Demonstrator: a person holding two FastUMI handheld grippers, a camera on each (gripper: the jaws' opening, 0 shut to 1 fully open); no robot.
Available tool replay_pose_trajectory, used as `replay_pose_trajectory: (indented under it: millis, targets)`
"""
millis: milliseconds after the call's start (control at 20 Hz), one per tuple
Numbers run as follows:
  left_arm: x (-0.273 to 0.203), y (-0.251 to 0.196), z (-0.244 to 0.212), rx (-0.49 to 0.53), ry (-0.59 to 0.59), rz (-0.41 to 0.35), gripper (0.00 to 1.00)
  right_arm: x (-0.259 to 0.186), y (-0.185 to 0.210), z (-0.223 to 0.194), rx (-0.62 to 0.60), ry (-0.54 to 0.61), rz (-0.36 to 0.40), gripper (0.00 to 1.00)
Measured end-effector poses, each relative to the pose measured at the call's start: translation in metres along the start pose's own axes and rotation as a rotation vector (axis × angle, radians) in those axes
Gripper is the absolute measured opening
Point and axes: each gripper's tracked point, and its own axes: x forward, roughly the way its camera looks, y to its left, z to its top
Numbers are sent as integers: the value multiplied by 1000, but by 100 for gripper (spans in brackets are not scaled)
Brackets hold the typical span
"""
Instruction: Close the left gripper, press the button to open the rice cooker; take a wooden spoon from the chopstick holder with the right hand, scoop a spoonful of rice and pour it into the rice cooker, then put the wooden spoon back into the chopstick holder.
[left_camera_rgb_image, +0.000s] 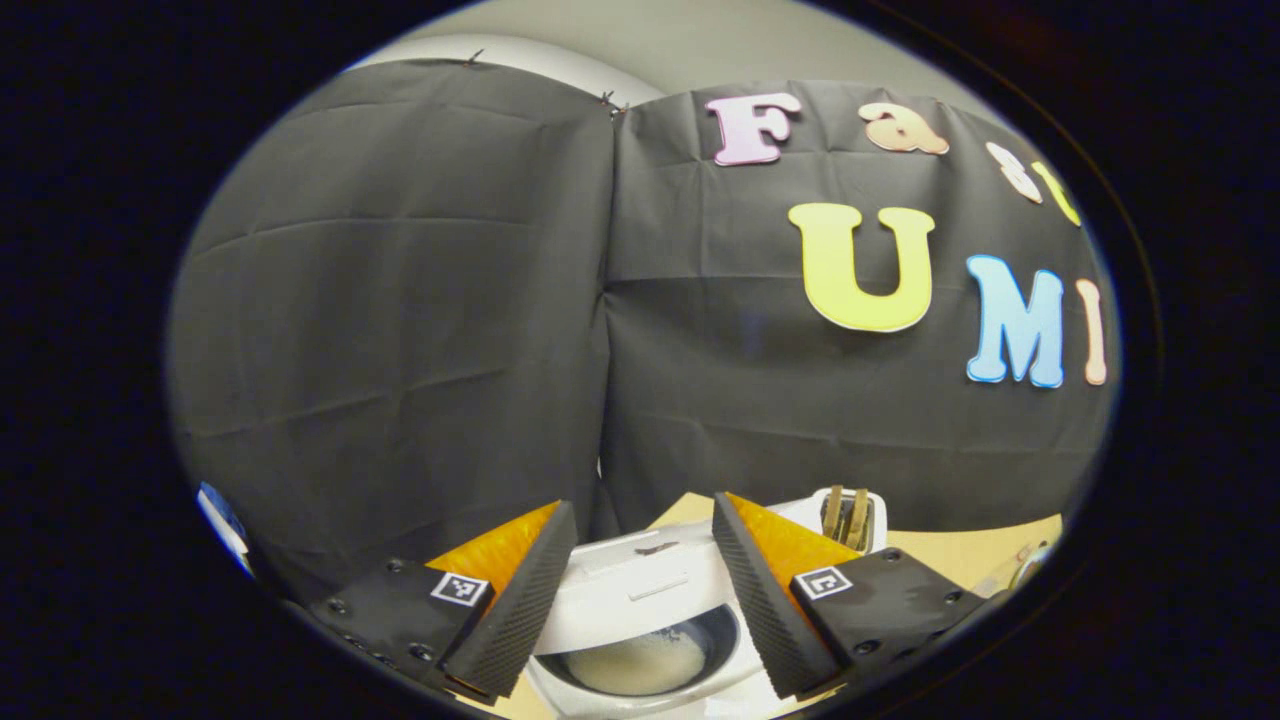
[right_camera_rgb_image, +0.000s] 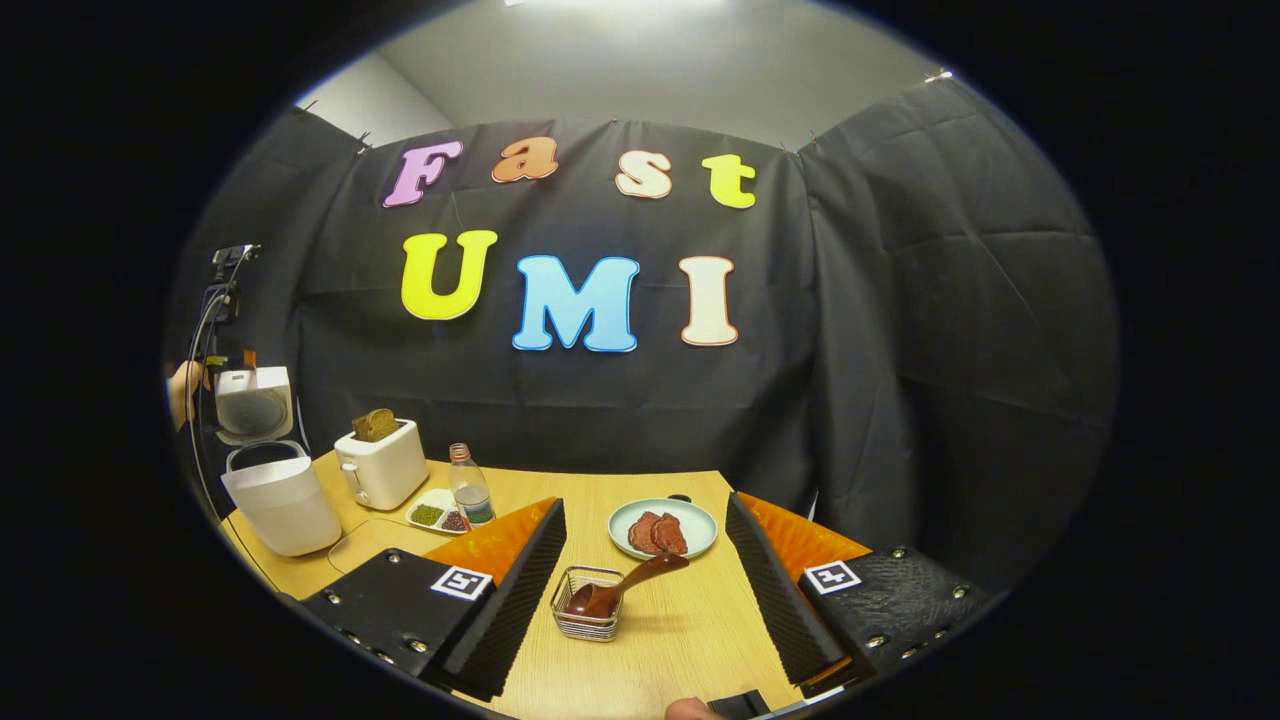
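Your left gripper (left_camera_rgb_image: 640, 590) hangs above the rice cooker (left_camera_rgb_image: 650, 620), fingers spread wide and holding nothing; the lid stands open and rice shows in the pot. Your right gripper (right_camera_rgb_image: 645, 590) is equally wide and empty, with the wooden spoon (right_camera_rgb_image: 625, 585) between its fingers farther off, resting in the wire chopstick holder (right_camera_rgb_image: 588, 610) on the table (right_camera_rgb_image: 680, 640).

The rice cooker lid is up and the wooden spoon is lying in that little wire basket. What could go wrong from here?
1. The wooden spoon leans out of a light wire chopstick holder; lifting it by the slanted handle with the open right claw could tip or drag the holder.
2. The open left claw hangs right above the open rice cooker and could get in the way of the spoon when it pours.
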Motion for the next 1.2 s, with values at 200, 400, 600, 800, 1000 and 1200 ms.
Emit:
replay_pose_trajectory:
  millis: [200, 400, 600, 800, 1000, 1200]
  targets:
    - [-11, -9, -19, -2, 40, -5, 95, 2, -9, -7, 16, 10, 9, 98]
    - [-16, -19, -45, 16, 83, -14, 96, 4, -14, -12, 29, 19, 19, 98]
    - [-21, -29, -78, 15, 143, -15, 95, 7, -13, -13, 61, 22, 43, 98]
    - [-20, -30, -101, 29, 189, -7, 96, 7, -18, -18, 54, 27, 46, 98]
    - [-21, -36, -131, 12, 270, -15, 96, 9, -23, -24, 62, 41, 43, 98]
    - [-18, -40, -145, 57, 278, -13, 95, 10, -24, -24, 70, 43, 42, 98]
